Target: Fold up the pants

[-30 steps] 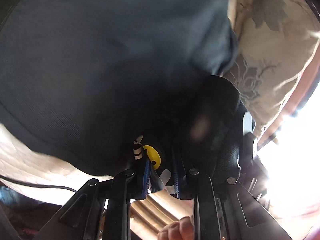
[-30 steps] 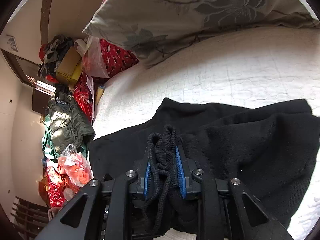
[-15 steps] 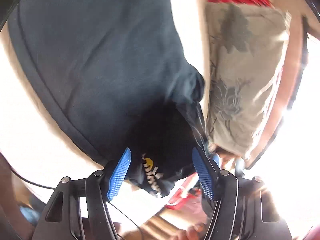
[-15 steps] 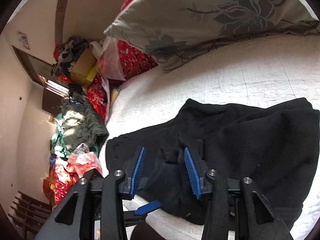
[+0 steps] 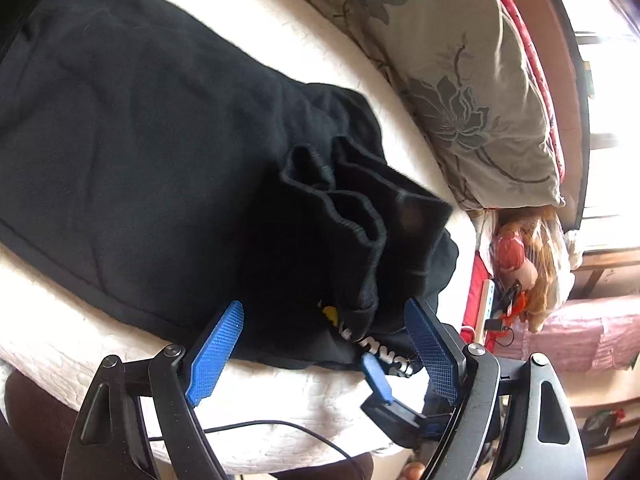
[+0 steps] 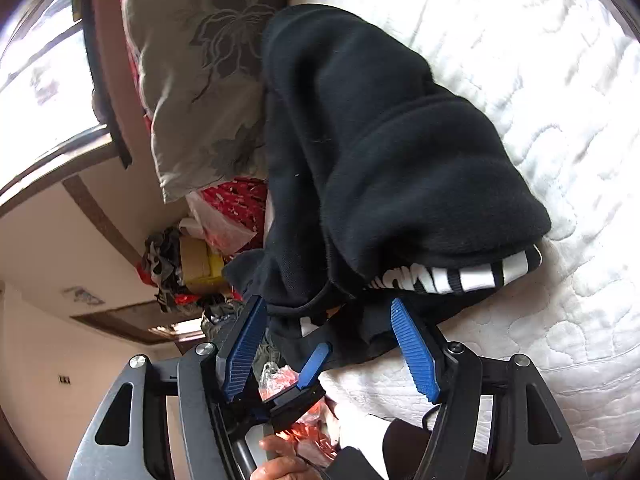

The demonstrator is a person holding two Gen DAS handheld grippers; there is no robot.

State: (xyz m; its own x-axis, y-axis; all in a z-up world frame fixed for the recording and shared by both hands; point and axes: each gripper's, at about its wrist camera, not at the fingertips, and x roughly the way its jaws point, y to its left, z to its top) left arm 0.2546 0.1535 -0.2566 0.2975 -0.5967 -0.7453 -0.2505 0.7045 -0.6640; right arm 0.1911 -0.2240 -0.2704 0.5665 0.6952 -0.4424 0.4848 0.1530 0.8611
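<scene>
Left wrist view: pants [image 5: 152,152] bunched at bed [image 5: 72,344] edge; left tool [image 5: 324,356] and right tool [image 6: 328,344] both spread wide, empty. Risk: loose cuffs unroll, slide off.

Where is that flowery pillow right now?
The floral pillow lies on the white quilted bed, along the far edge of the black pants: upper right in the left wrist view, upper left in the right one.
</scene>
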